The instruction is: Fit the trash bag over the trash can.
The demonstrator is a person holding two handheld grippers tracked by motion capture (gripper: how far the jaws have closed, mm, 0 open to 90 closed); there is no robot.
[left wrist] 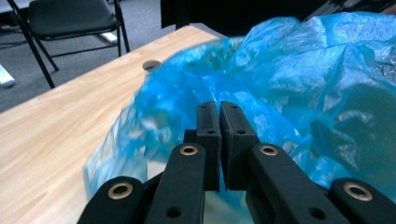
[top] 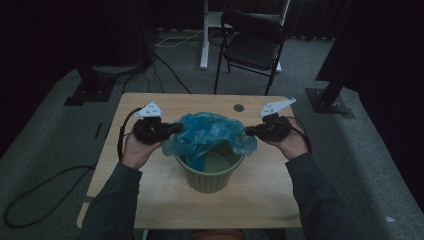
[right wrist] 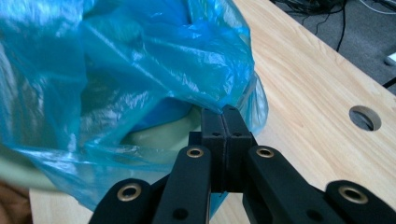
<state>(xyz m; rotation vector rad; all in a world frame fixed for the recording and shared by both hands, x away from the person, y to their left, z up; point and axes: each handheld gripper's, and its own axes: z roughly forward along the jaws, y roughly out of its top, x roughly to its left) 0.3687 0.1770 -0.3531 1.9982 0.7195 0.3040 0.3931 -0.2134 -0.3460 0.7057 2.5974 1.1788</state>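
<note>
A green ribbed bin (top: 210, 172) stands in the middle of the wooden table (top: 165, 195). A blue plastic bag (top: 207, 131) is spread over its mouth, partly inside. My left gripper (top: 176, 128) is at the bag's left edge, jaws pressed together on the blue film (left wrist: 261, 84). At the bag's right edge my right gripper (top: 248, 131) is shut on the film too (right wrist: 140, 70). The bin's pale green rim (right wrist: 163, 133) peeks out under the bag in the right gripper view. A hand holds each gripper.
A round cable hole (top: 238, 107) sits in the table's far side. Beyond the table stand a black folding chair (top: 252, 42) and a white stand leg (top: 204, 35). Cables (top: 50, 185) trail over the grey carpet at the left.
</note>
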